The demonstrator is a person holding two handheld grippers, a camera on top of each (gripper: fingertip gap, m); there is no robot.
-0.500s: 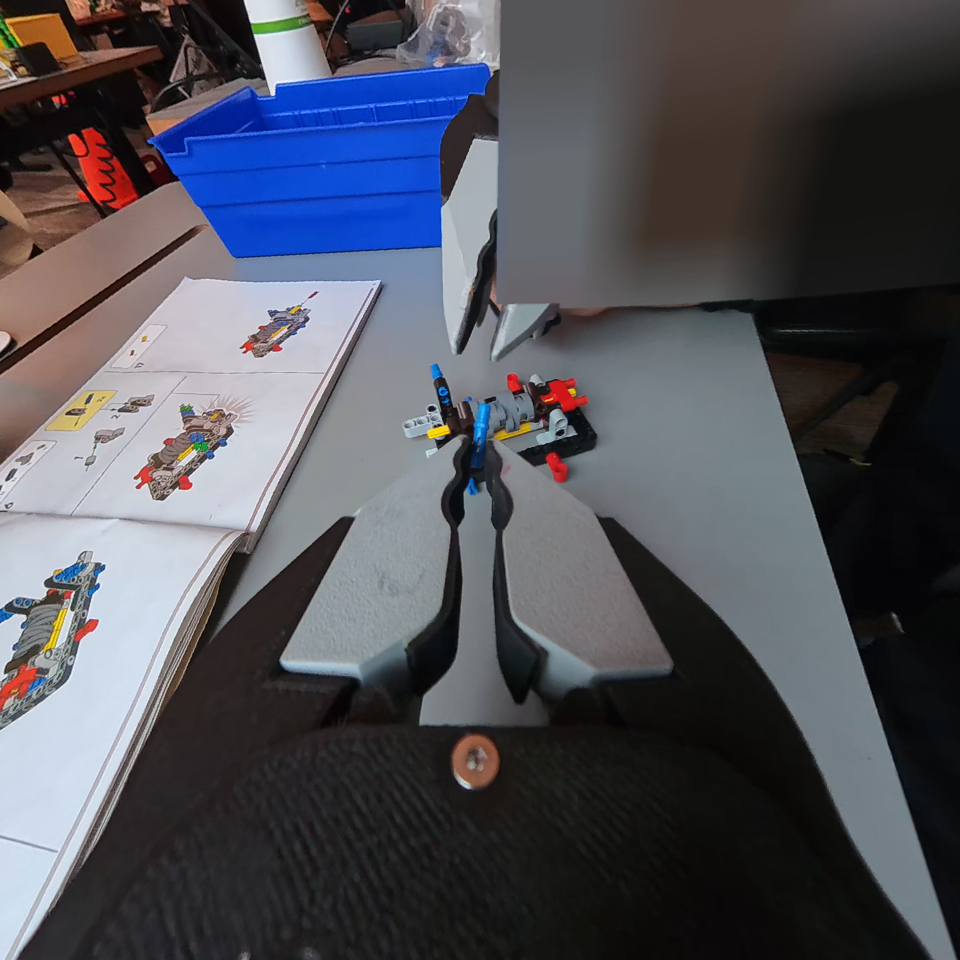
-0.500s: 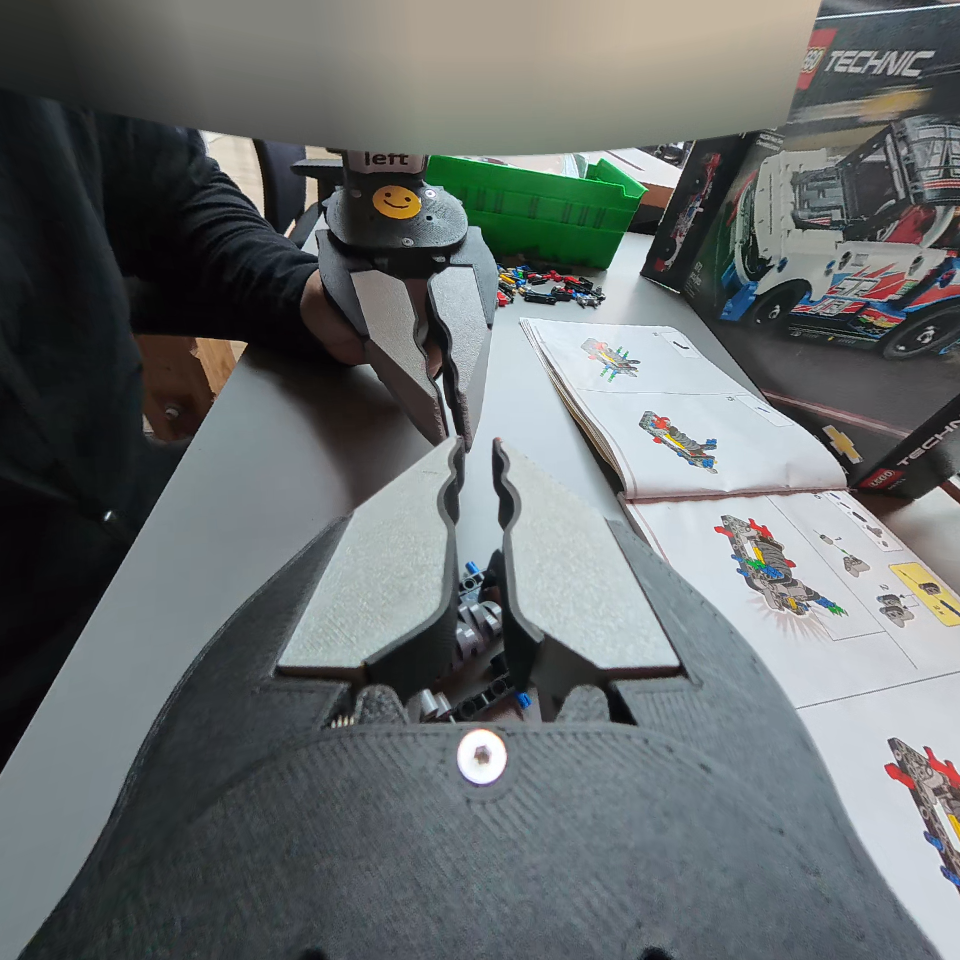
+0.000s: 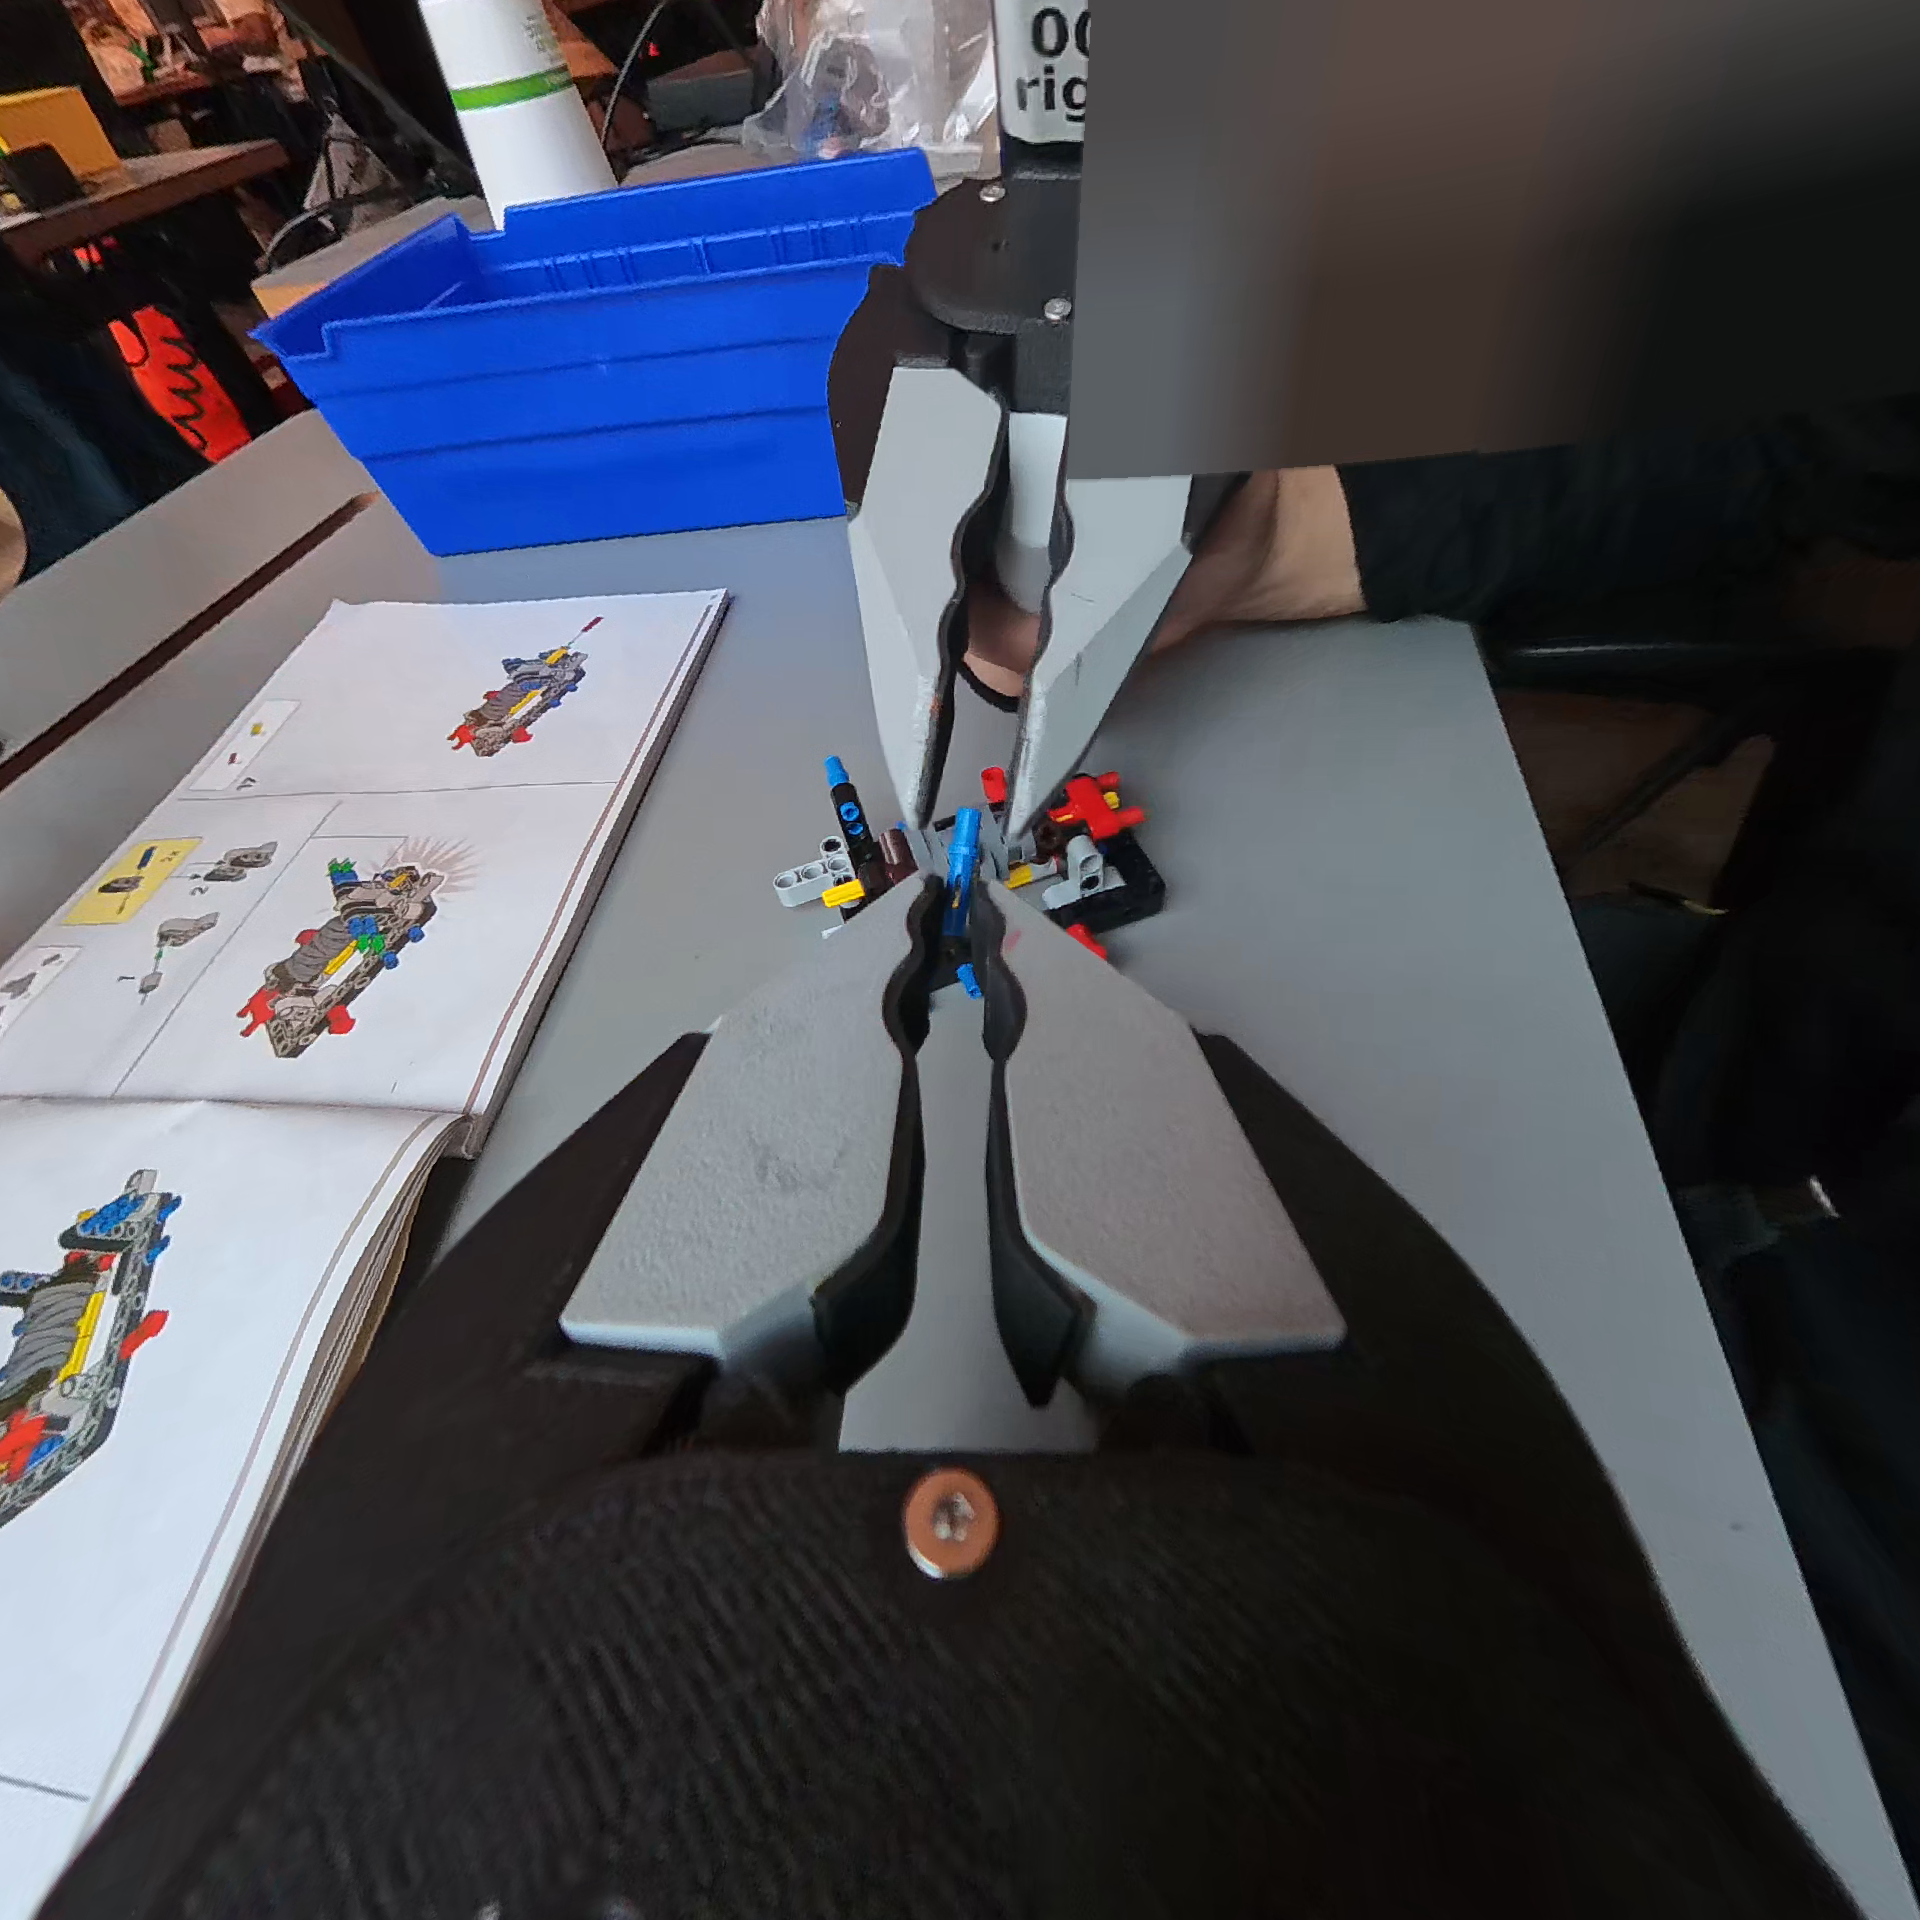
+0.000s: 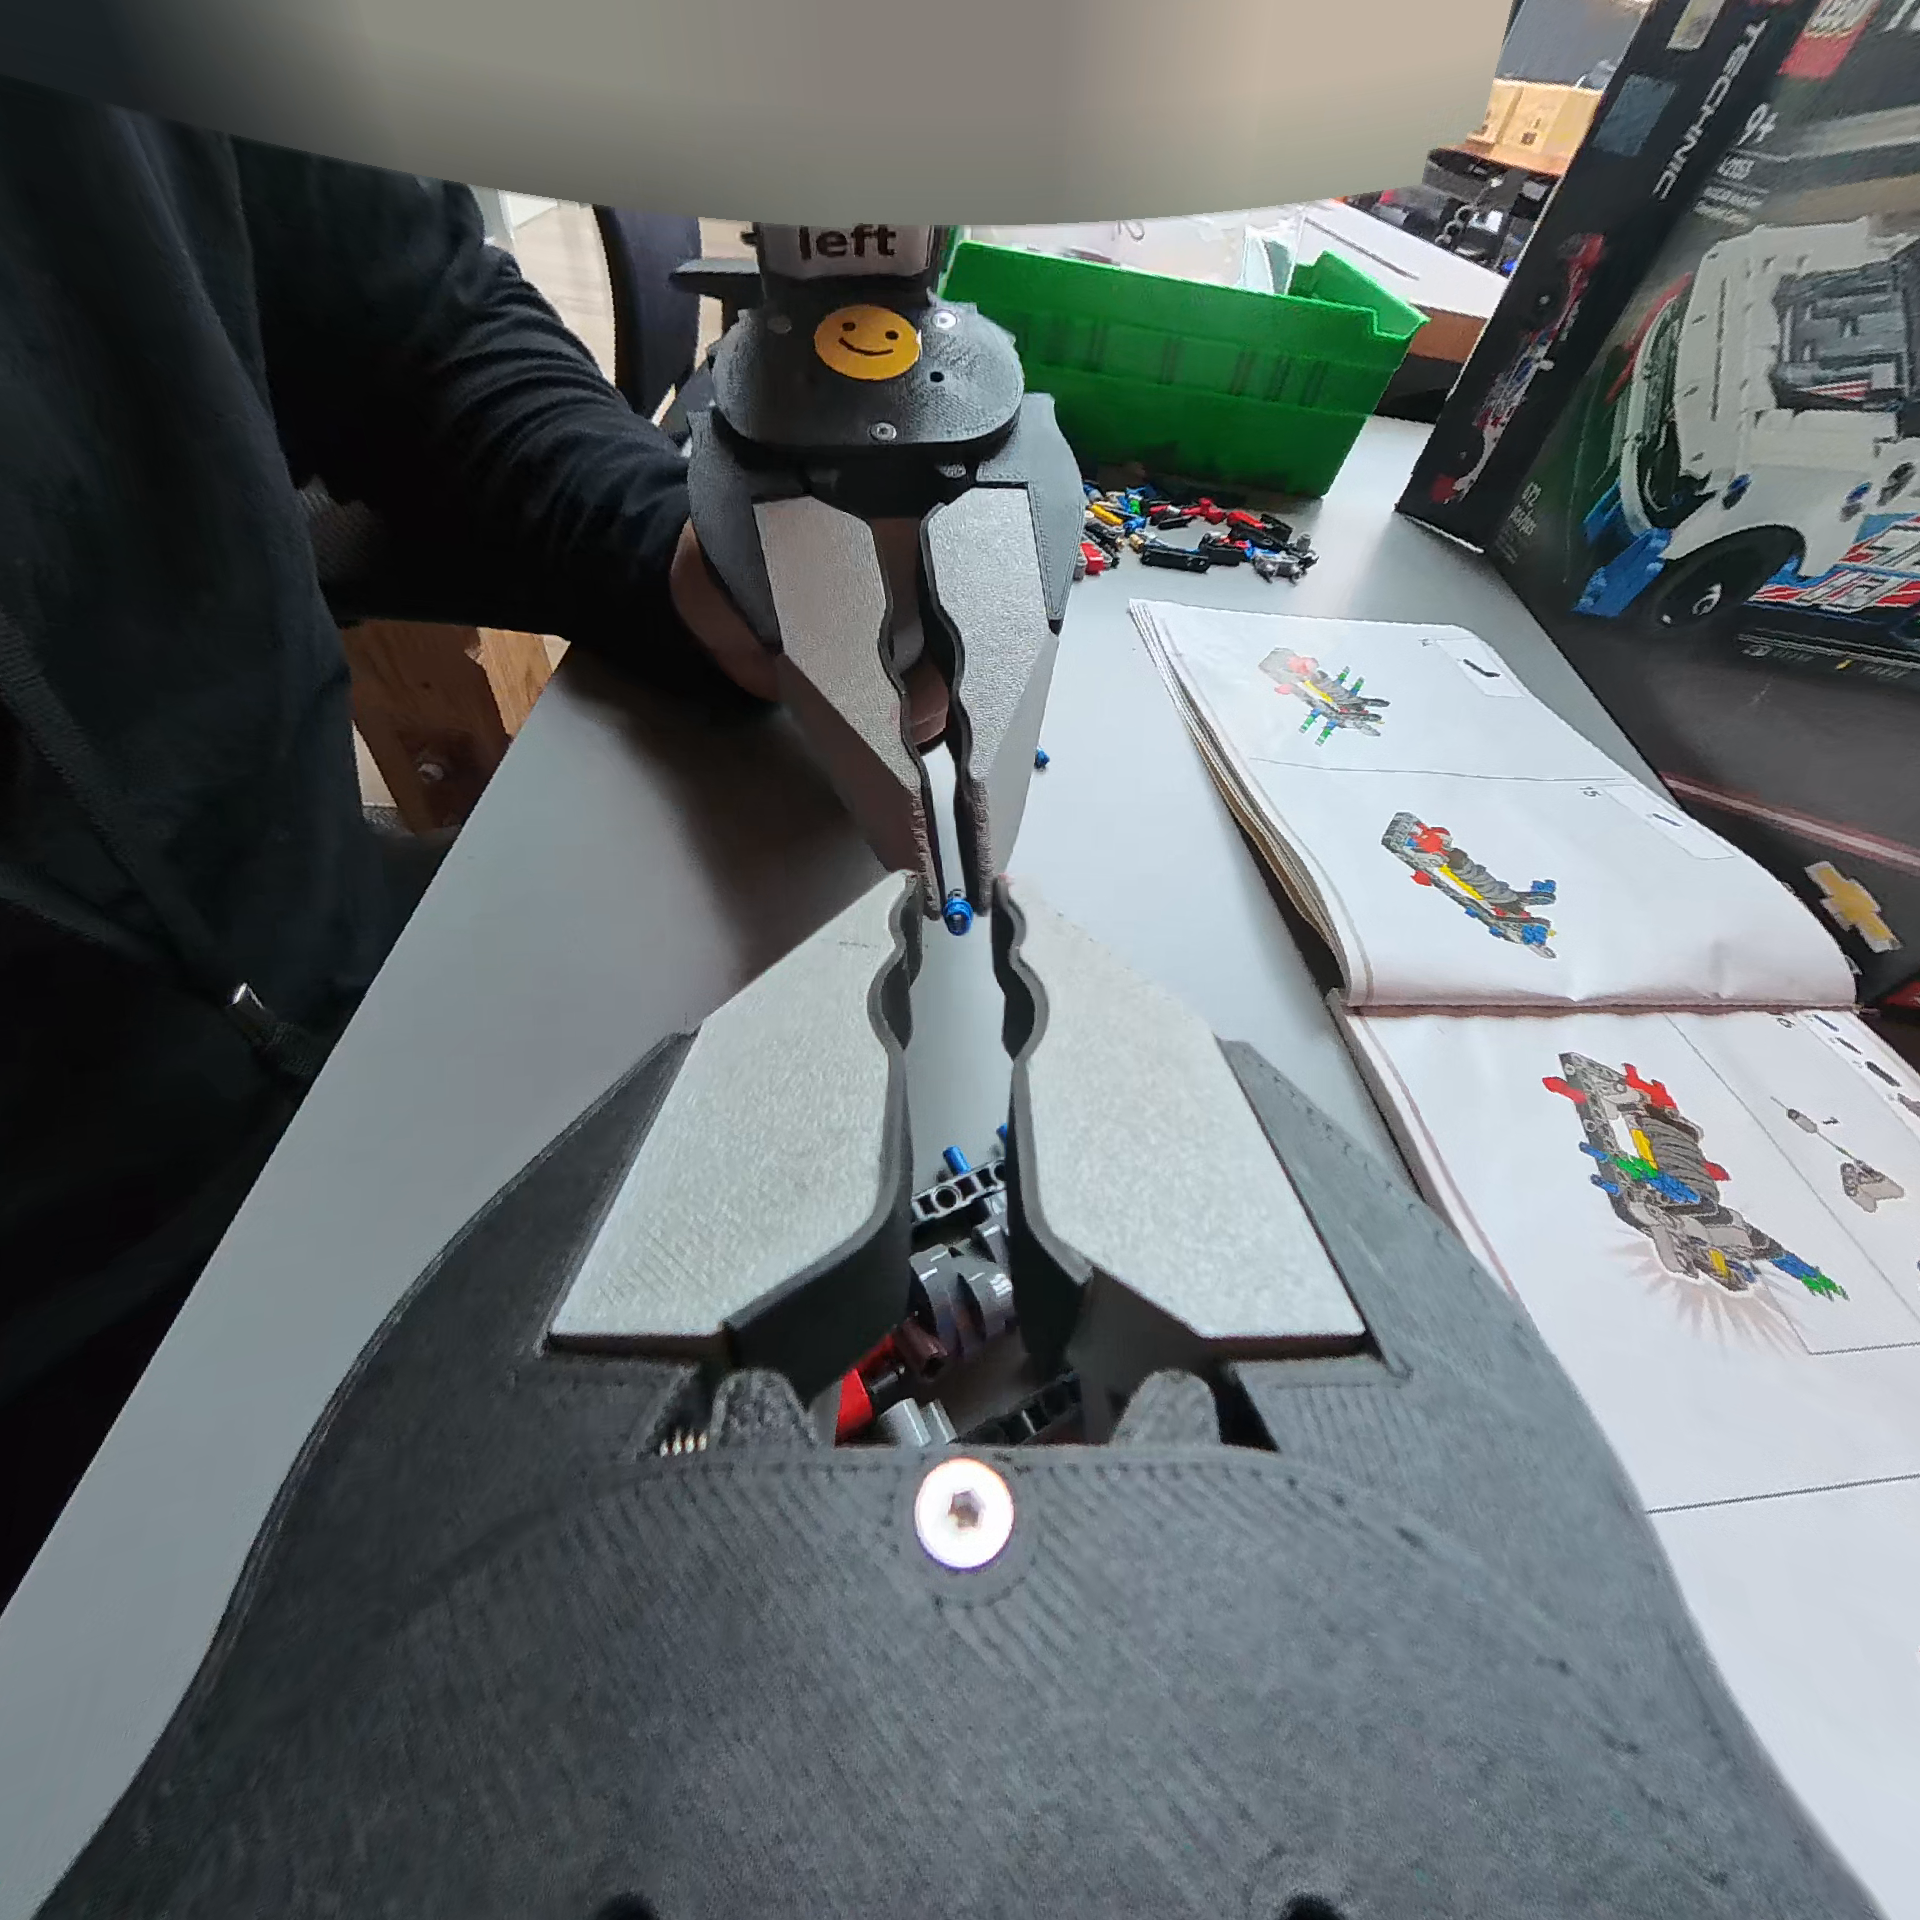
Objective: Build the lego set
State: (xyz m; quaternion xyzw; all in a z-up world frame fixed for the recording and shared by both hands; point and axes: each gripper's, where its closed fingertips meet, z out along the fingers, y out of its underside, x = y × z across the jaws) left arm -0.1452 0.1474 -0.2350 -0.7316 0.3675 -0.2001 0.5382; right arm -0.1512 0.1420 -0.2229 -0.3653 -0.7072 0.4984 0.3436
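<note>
Gripper on our left (image 3: 954, 902) is pinched on a small blue pin piece (image 3: 960, 862), its fingers close together with the piece standing up between their tips; from the right wrist view the same blue pin (image 4: 957, 906) shows at the tips of that gripper (image 4: 954, 883). Our right gripper (image 3: 966, 821) reaches in from the far side, its fingers slightly apart and straddling the middle of the half-built lego assembly (image 3: 971, 862), which lies on the grey bench (image 3: 1299, 935) just beside the open instruction booklet (image 3: 343, 831); whether those tips actually press on the model we cannot tell. We judge the step in hand to be seating the blue pin into the assembly while the right gripper steadies it. Next we would need to line the pin up with its hole and press straight, keeping the model from sliding. Loose parts (image 4: 1195, 530) lie well apart by the green bin (image 4: 1174, 364), with the blue bin (image 3: 592, 364) beyond the booklet.
</note>
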